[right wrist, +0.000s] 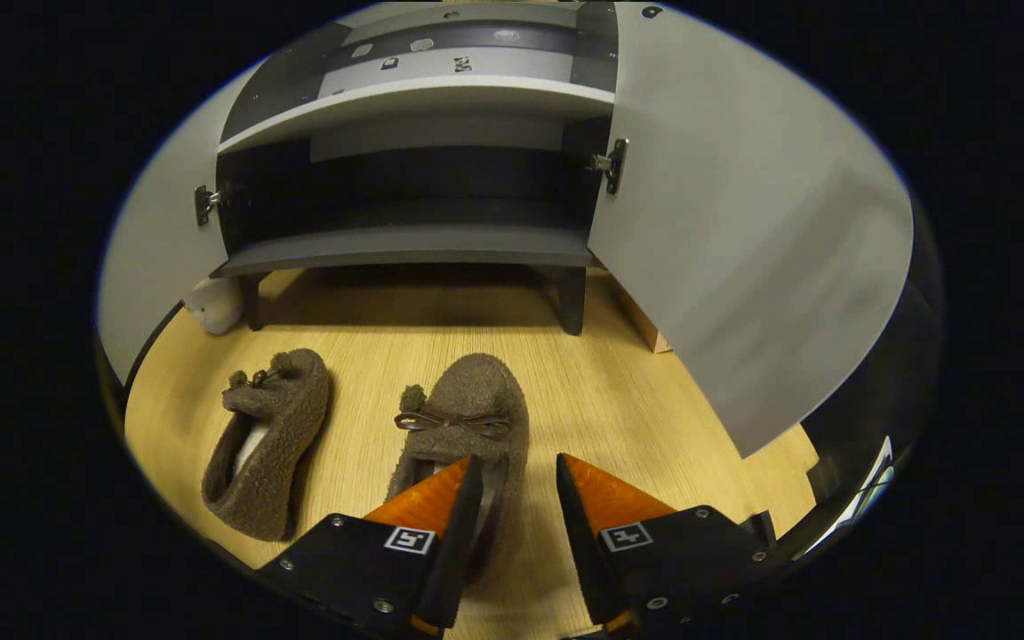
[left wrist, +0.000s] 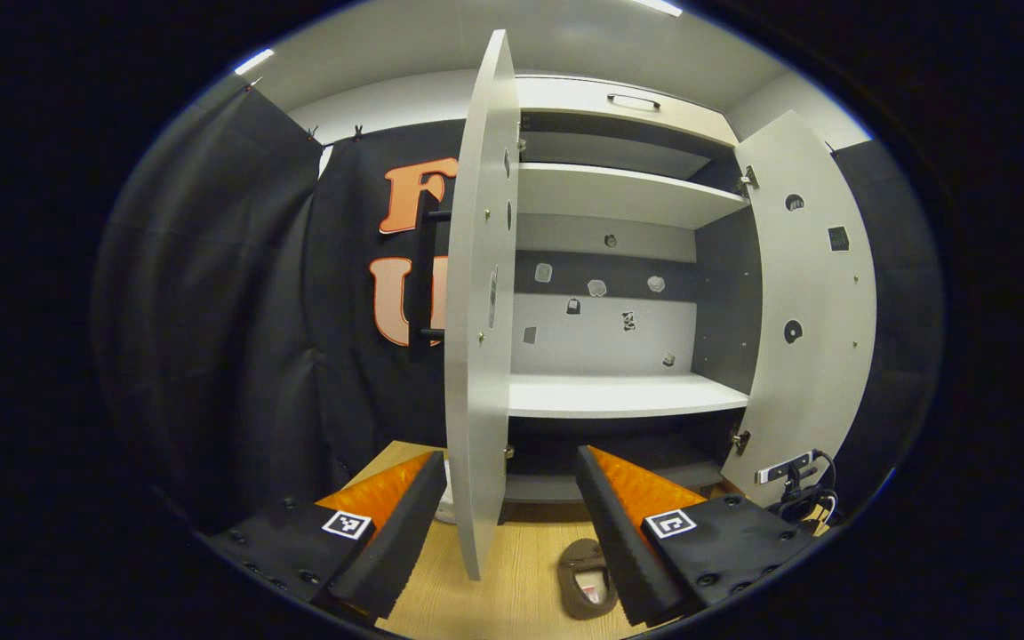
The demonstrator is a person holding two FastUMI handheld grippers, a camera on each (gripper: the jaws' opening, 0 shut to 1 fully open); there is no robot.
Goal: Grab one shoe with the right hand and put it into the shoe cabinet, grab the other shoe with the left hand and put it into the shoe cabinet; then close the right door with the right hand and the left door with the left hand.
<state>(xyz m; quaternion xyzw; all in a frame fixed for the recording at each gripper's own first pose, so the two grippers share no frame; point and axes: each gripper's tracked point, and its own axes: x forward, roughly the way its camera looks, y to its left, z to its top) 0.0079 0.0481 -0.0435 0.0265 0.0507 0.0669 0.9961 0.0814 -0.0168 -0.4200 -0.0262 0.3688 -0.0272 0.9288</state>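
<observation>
Two shoes lie before our right gripper [right wrist: 512, 471], whose fingers stand apart straddling the side wall of the nearer shoe [right wrist: 468, 418]; the other shoe [right wrist: 268, 436] sits left of them. We risk a slip if the soft wall folds. Beyond, the shoe cabinet [right wrist: 405, 249] has two doors open. Our left gripper [left wrist: 508, 476] hangs open astride the left door [left wrist: 481, 293].

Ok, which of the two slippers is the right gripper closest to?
The slipper with the bow, directly ahead of the right gripper, its heel end by the fingertips. The other slipper lies apart, off to the left in the right gripper view.
</observation>
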